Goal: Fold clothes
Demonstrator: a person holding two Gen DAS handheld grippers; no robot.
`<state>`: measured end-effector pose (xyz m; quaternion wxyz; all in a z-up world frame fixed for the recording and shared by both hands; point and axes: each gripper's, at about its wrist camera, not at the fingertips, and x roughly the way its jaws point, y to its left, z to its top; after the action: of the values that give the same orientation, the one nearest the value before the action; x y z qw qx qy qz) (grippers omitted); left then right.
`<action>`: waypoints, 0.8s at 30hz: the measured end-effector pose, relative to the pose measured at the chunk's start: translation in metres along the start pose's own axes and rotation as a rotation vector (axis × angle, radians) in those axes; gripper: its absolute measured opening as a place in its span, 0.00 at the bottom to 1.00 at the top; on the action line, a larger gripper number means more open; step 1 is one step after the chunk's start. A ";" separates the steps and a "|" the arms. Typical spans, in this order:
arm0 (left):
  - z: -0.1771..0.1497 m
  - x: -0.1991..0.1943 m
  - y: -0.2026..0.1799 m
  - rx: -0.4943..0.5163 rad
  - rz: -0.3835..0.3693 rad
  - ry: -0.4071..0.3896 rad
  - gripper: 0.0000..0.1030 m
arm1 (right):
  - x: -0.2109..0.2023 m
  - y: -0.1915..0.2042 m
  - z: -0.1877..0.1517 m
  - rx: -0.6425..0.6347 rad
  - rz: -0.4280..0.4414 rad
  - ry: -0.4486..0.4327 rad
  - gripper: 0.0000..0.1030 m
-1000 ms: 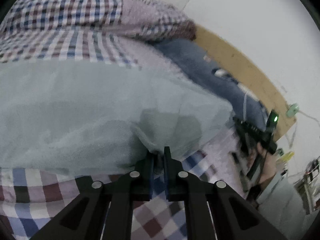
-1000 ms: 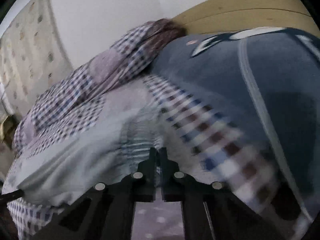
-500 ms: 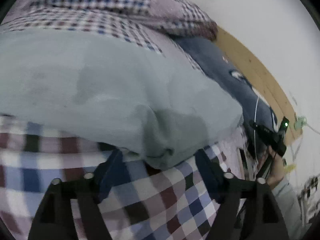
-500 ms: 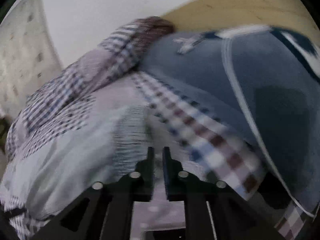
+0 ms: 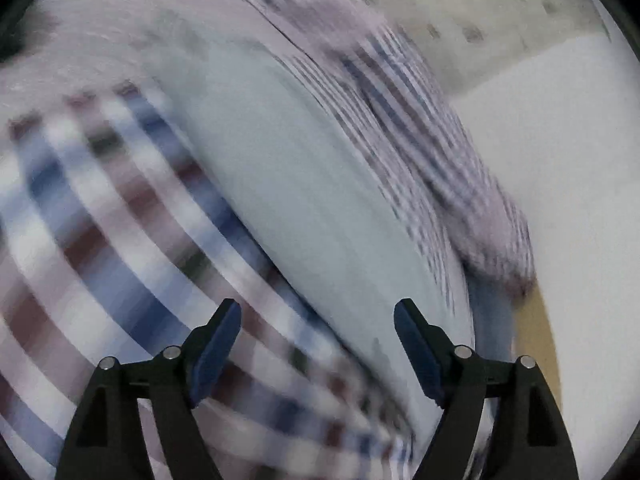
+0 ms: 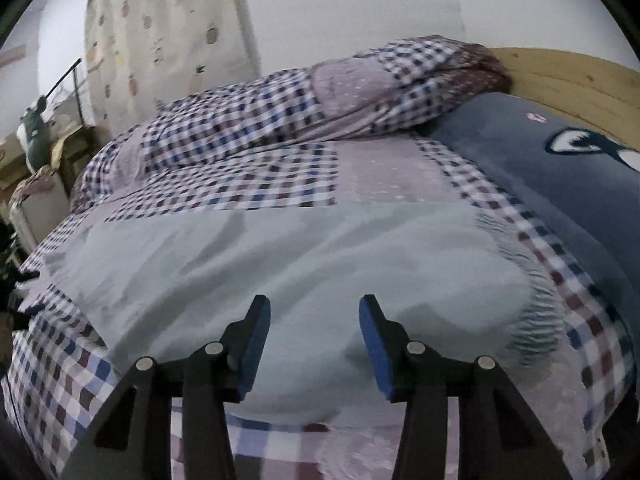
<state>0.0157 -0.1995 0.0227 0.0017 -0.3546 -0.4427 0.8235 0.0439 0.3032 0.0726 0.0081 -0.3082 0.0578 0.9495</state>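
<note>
A pale grey-green garment (image 6: 280, 264) lies spread flat across the checked bedspread (image 6: 72, 364), its ribbed hem (image 6: 536, 320) at the right. My right gripper (image 6: 314, 314) hovers open just above the garment's near edge, nothing between its blue pads. In the blurred left wrist view the same garment (image 5: 304, 184) runs diagonally over the checked bedspread (image 5: 104, 248). My left gripper (image 5: 318, 316) is open wide and empty, its fingers straddling the garment's edge from above.
A rolled checked quilt (image 6: 280, 108) lies along the back of the bed. A dark blue pillow (image 6: 560, 184) rests at the right against a wooden headboard (image 6: 572, 80). A patterned curtain (image 6: 160, 36) and cluttered furniture (image 6: 36, 160) stand at the left.
Both grippers have let go of the garment and opened. The garment now lies flat on the bed. The left gripper is swinging fast, its view blurred and rotated; the right has pulled back.
</note>
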 end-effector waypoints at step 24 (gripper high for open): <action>0.162 0.065 0.075 0.001 0.138 -0.073 0.74 | -0.019 -0.090 -0.008 0.472 0.031 -0.055 0.73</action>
<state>-0.1043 -0.3423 -0.0129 -0.0711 -0.3540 -0.4167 0.8343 0.0680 0.3925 0.0678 0.0671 -0.2709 0.2827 0.9177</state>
